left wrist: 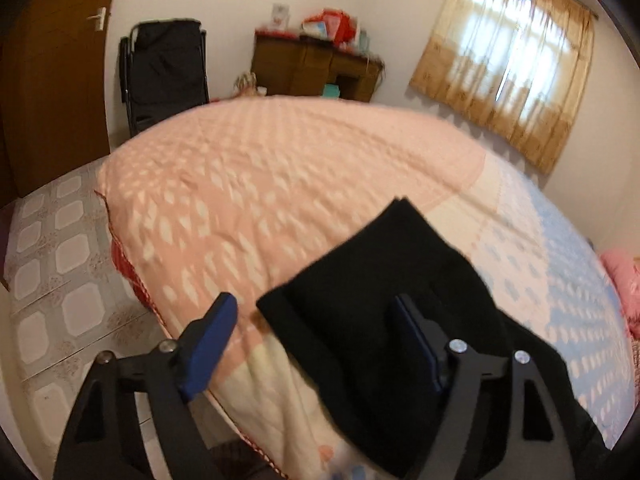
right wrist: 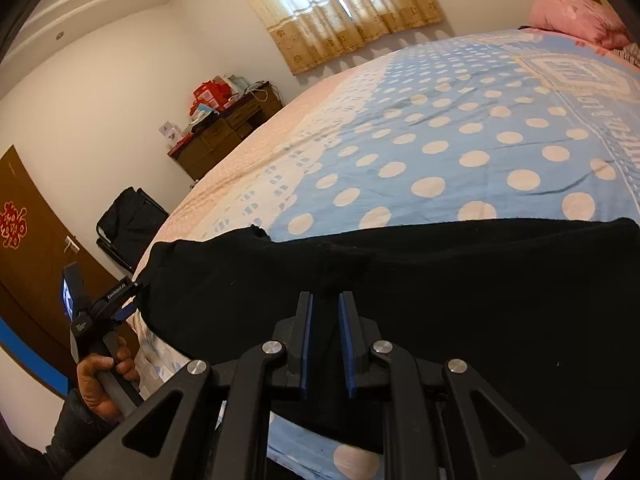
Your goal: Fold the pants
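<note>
Bed w/ dotted quilt (right wrist: 460, 152) – dresser (left wrist: 316, 68) (cluttered), curtain (left wrist: 508, 64), door (left wrist: 52, 80).

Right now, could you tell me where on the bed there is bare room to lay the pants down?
The pink stretch of the bedspread, between the black pants and the foot edge facing the dresser, is bare. So is the blue dotted stretch between the pants and the pink pillow. The near edge is crowded: pants, left gripper, right gripper.

Black pants (right wrist: 440, 280) are lying across a polka-dot bedspread (right wrist: 460, 152) as the right gripper (right wrist: 325, 344) is hovering with narrowly parted jaws; the left gripper (right wrist: 130, 300) is nearing the hem.
</note>
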The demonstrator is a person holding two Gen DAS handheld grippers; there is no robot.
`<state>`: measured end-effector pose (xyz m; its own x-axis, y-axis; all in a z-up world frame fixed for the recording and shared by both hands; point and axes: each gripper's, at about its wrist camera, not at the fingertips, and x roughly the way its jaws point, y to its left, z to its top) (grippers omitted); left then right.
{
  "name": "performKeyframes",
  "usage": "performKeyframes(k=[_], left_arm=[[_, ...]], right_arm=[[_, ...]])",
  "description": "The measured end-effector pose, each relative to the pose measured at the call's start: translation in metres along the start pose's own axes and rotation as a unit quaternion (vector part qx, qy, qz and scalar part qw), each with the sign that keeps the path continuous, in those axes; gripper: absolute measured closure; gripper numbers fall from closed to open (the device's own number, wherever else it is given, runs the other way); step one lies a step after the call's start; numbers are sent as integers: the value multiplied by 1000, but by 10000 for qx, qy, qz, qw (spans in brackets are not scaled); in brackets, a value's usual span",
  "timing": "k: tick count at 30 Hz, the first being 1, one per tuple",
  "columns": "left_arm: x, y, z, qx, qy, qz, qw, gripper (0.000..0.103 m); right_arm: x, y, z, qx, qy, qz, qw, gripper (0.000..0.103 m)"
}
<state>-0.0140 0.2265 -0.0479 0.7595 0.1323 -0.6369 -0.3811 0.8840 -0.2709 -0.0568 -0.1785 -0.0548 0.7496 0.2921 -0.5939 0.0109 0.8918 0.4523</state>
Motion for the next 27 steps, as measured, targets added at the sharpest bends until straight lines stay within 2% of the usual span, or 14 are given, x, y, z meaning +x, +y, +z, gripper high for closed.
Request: performKeyframes(k=[1, 3, 5, 10, 12, 14, 17, 21, 24, 27], left_arm=[[-1, -3, -1, 51, 23, -83, 10000, 33], [-3, -5, -2, 81, 23, -109, 9999, 38], [-5, -2, 0, -46, -1, -158, 9999, 50], [-5, 11, 2, -380, -2, -262, 9989, 66], [-6, 8, 2, -252, -28, -190, 9995, 71], [-8, 2, 2, -83, -83, -101, 9999, 82], [-10, -2, 4, 114, -95, 28, 9999, 86], [-13, -1, 7, 149, -83, -54, 9998, 89], [-24, -9, 9, 330, -275, -145, 9990, 89], [-38, -25, 10, 713, -543, -230, 9957, 89]], right_arm=[[0, 0, 0, 14, -1, -5, 10000, 89], [1, 0, 0, 31, 11, 8, 10000, 89], [2, 0, 0, 27, 28, 17, 10000, 89], [2, -2, -1, 108, 50, 24, 9999, 89], [2, -6, -1, 232, 63, 42, 9997, 89], [0, -9, -1, 330, 42, 60, 9994, 89], [-4, -12, -1, 390, -22, 43, 9992, 89], [-10, -17, -1, 485, -100, 34, 9988, 89], [-12, -20, -1, 554, -139, 38, 9984, 89], [-13, -21, -1, 588, -174, 34, 9981, 89]])
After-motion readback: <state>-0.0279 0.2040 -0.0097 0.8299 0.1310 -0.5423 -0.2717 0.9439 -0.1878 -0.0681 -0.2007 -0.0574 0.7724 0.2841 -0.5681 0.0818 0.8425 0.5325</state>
